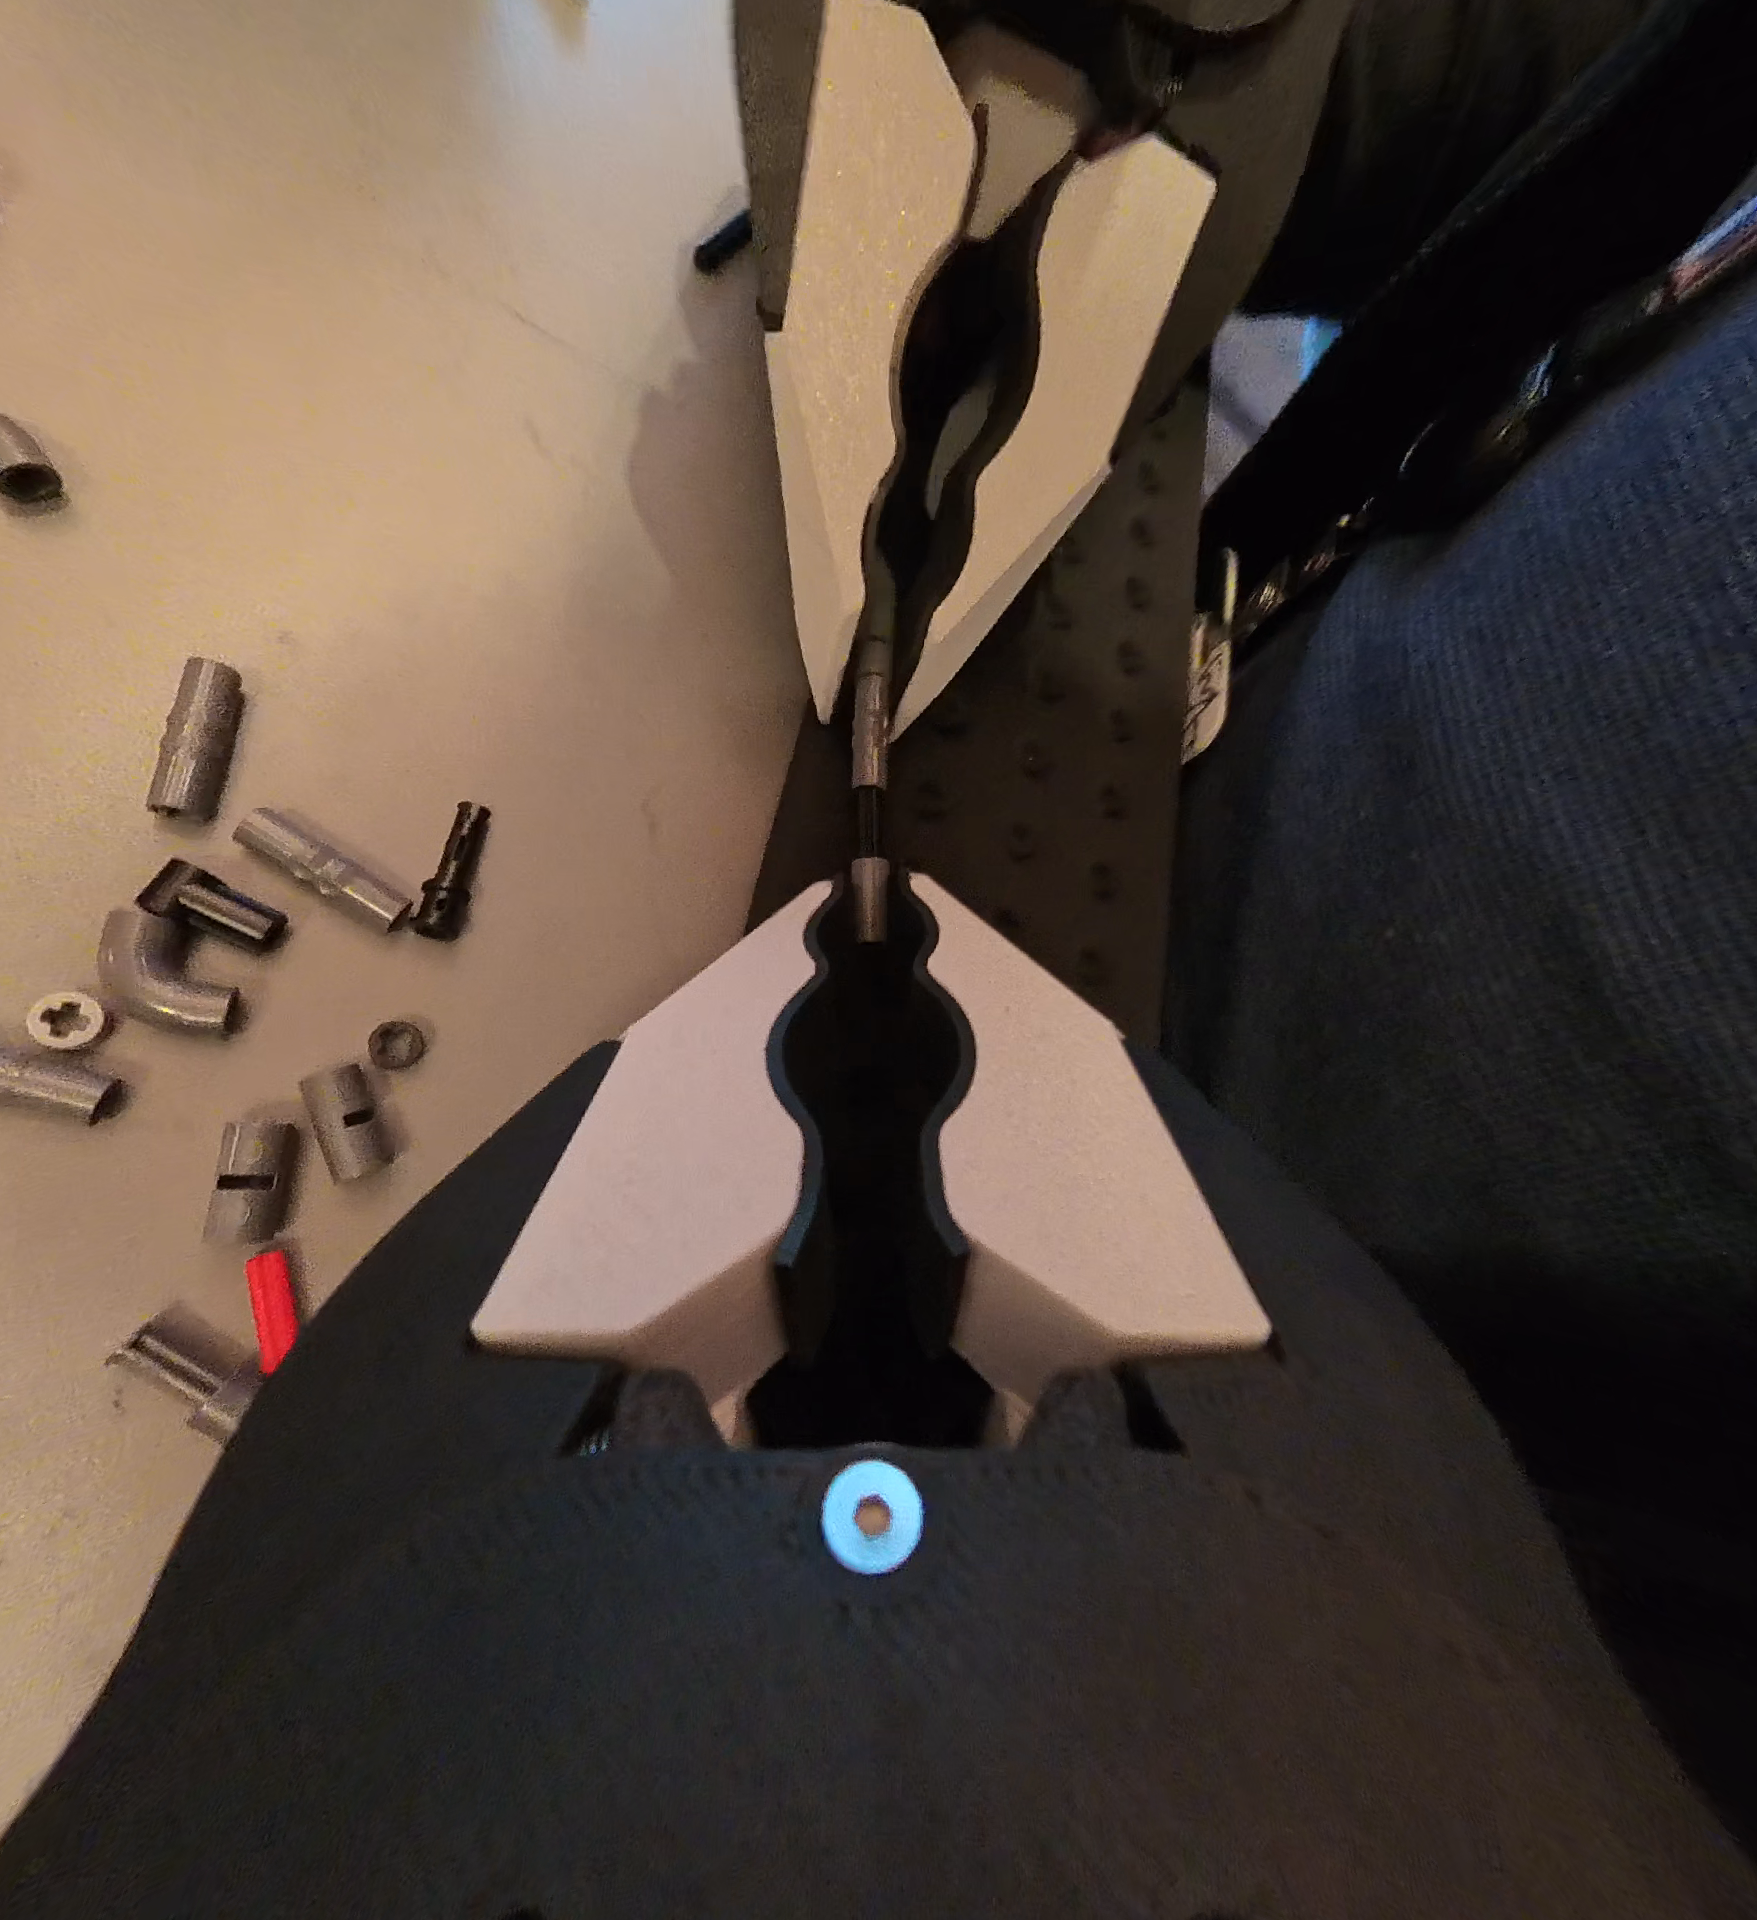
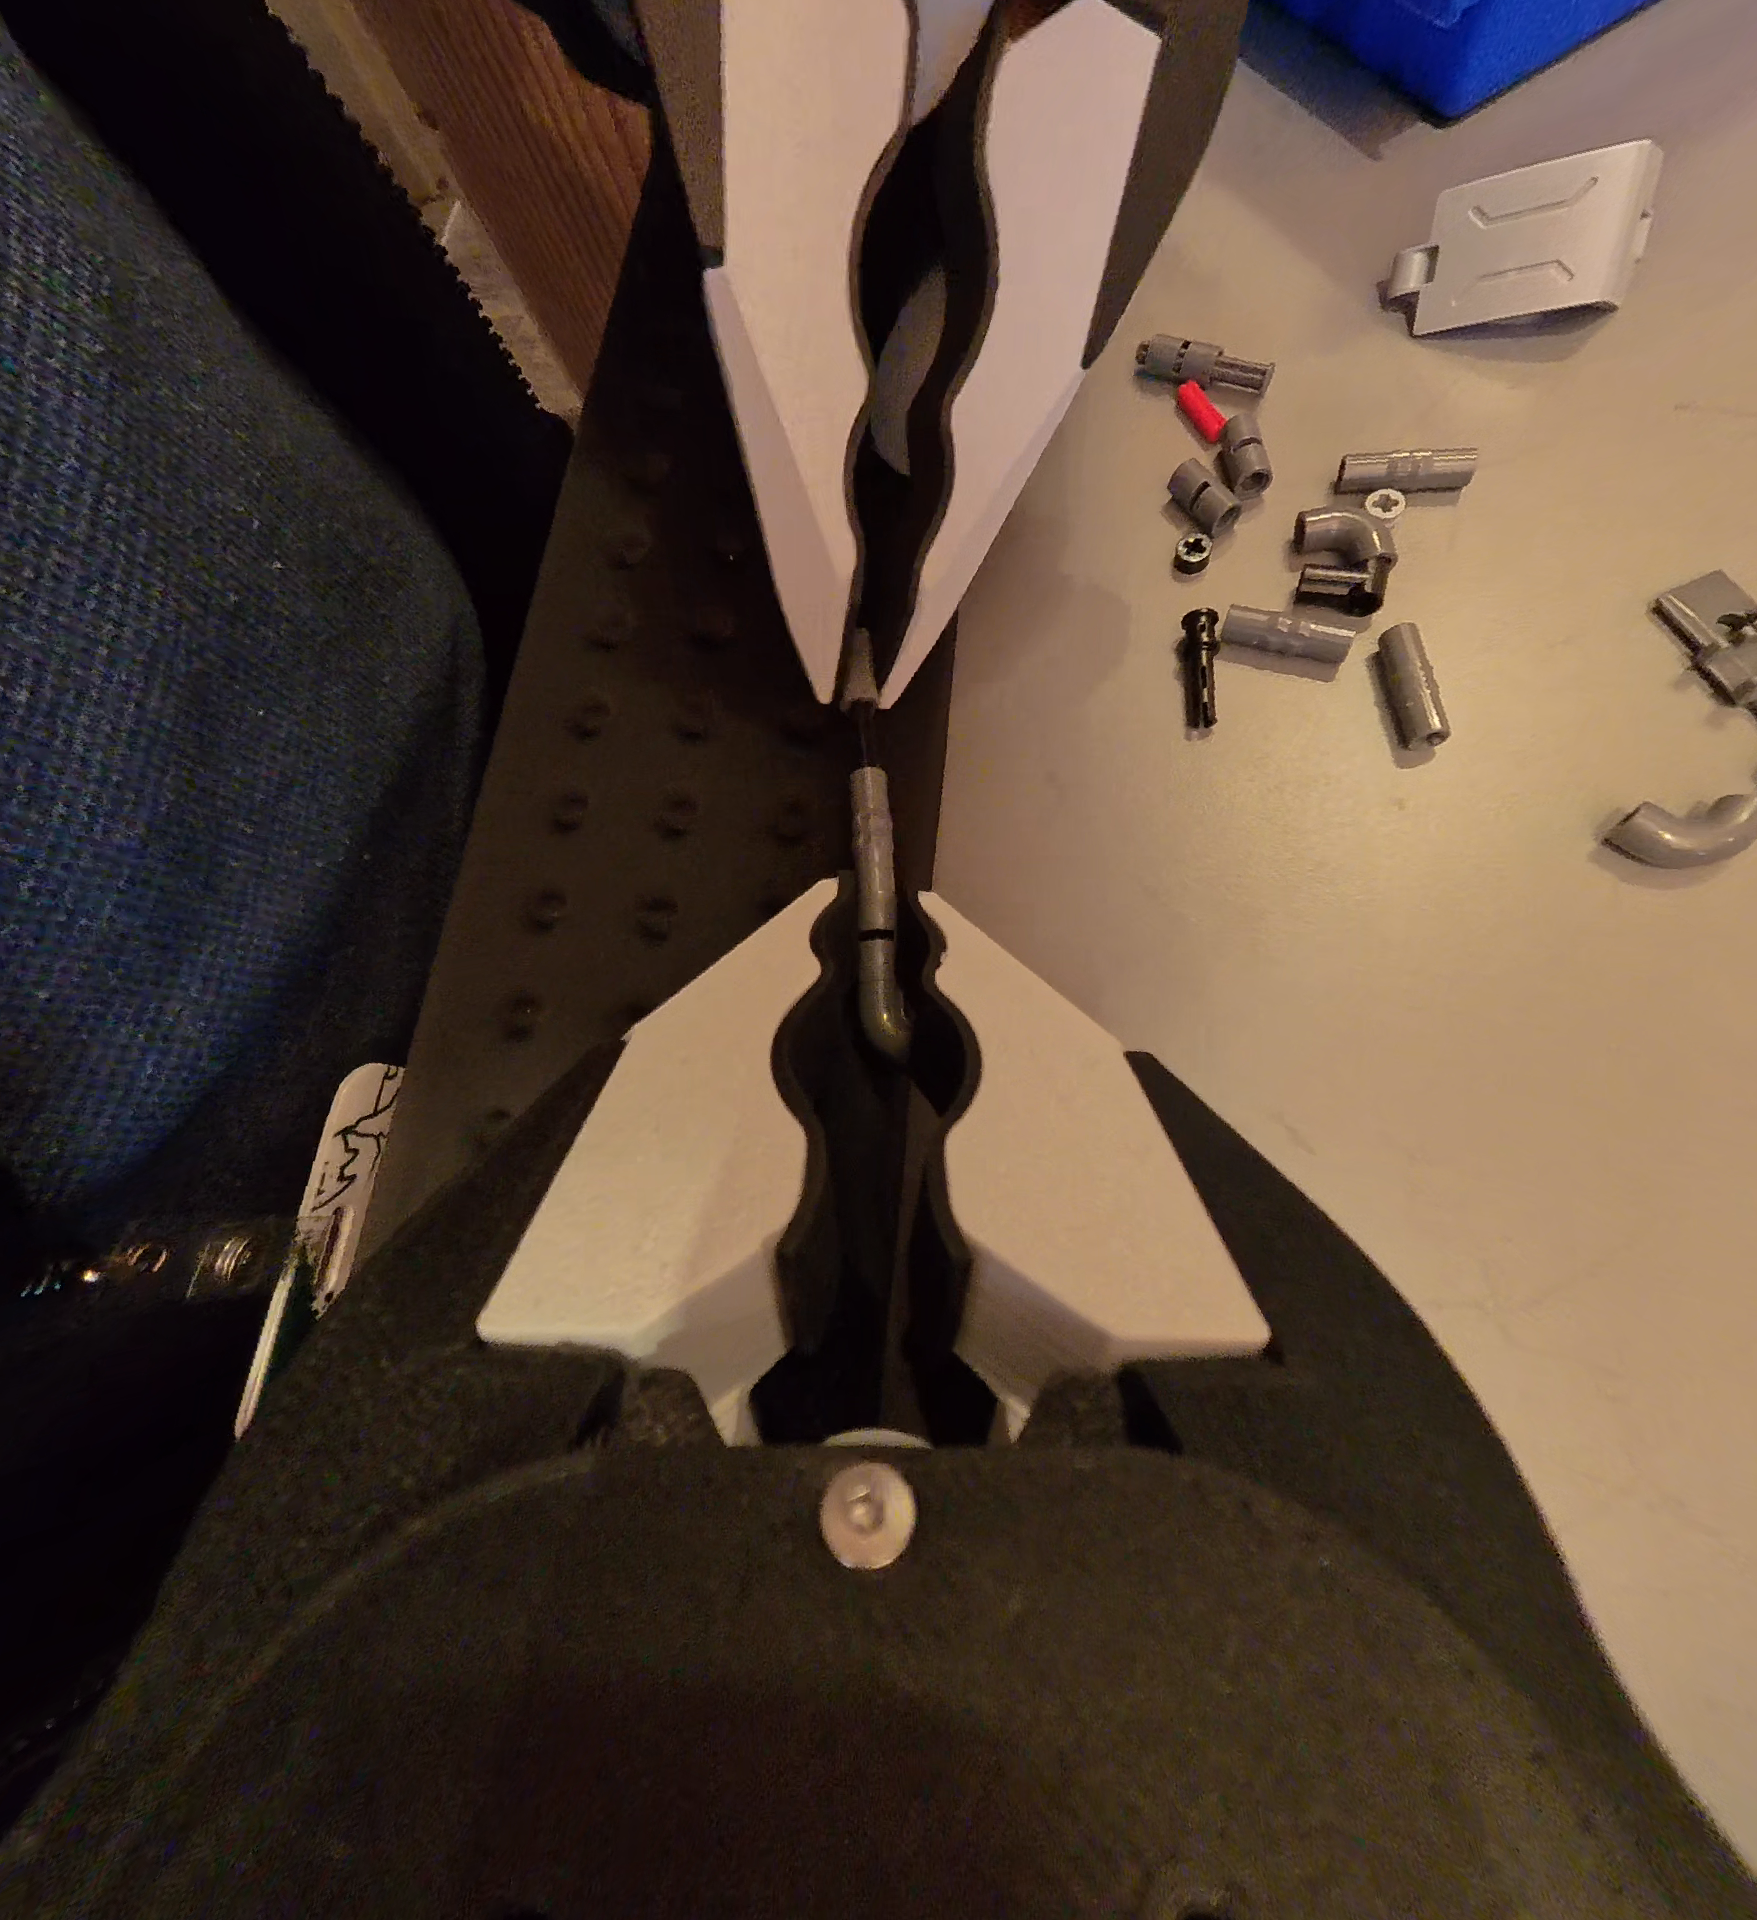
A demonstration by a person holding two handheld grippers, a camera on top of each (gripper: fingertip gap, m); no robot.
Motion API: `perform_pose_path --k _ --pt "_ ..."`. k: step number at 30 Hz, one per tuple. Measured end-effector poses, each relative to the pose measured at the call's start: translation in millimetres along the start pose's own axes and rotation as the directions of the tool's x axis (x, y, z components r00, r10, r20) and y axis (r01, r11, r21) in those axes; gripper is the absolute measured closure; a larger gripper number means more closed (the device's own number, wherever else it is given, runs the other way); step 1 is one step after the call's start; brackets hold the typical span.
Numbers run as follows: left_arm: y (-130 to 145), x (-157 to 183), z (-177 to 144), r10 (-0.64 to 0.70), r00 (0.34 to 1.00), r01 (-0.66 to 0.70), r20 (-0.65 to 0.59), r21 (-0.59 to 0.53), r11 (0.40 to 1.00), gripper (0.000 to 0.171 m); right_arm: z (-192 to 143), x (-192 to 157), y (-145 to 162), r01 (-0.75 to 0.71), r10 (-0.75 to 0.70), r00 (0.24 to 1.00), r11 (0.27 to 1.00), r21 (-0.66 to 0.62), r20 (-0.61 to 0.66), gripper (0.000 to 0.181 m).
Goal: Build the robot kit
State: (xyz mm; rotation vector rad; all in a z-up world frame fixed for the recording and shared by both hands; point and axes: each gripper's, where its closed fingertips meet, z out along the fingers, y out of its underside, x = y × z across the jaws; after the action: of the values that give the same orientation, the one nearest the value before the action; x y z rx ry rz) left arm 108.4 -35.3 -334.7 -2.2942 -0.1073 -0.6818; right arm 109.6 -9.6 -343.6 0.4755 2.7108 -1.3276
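A thin black pin point(image 1: 869, 828) bridges two small grey sleeves: the left gripper point(image 1: 869, 904) is clamped on the short grey sleeve point(image 1: 869, 902), the right gripper point(image 2: 874, 914) on a longer grey connector point(image 2: 874, 842), seemingly ending in an elbow. They meet tip to tip above a black studded plate point(image 2: 645, 665) at the beige table point(image 1: 334, 416) edge. Loose grey tubes point(image 2: 1279, 629) and a red peg point(image 2: 1202, 409) lie well apart; blue cloth point(image 1: 1580, 831) is beside the plate.

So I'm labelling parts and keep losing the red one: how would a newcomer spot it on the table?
Start in the right wrist view at the pale table, right of the two grippers that meet tip to tip. Find the cluster of small grey tube connectors below the flat grey panel. Near the cluster's top lies the red pin, short and stubby, the only red part among grey and black ones.
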Motion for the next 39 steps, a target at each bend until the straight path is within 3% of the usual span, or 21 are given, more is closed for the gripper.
perform_pose_path --k 17,21,25,34,37,39 --pt "-4.3 0.5 1.6 -0.033 0.998 0.033 -0.047 -0.001 0.999 0.168 0.3 -0.7 -0.4 0.0 0.0 1.0 1.0 0.003 0.018 0.178" --pt "1.1 -4.1 -7.2 0.041 0.999 -0.04 0.031 -0.022 0.999 0.166 -0.3 -0.3 -2.3 -0.012 0.011 1.0 1.0 0.016 0.025 0.178" --pt "1.2 -1.6 -12.1 0.019 1.0 -0.019 -0.009 0.004 1.0 0.166 -0.9 -0.1 -3.4 -0.025 0.024 0.999 0.999 0.025 0.038 0.178" --pt "-34.5 2.4 -24.3 -0.009 1.0 0.005 0.024 0.161 0.987 0.167 -6.5 4.6 -13.5 -0.046 0.043 0.998 0.995 0.083 0.038 0.177" --pt "-53.4 10.0 -28.3 0.048 0.997 -0.056 0.058 0.143 0.988 0.167 -9.1 6.9 -26.6 -0.026 0.027 1.0 0.991 0.131 -0.003 0.172" --pt "-61.4 11.3 -27.3 0.093 0.989 -0.106 0.115 0.105 0.989 0.167 -8.5 8.2 -28.9 0.001 0.004 0.999 0.991 0.131 -0.038 0.181"
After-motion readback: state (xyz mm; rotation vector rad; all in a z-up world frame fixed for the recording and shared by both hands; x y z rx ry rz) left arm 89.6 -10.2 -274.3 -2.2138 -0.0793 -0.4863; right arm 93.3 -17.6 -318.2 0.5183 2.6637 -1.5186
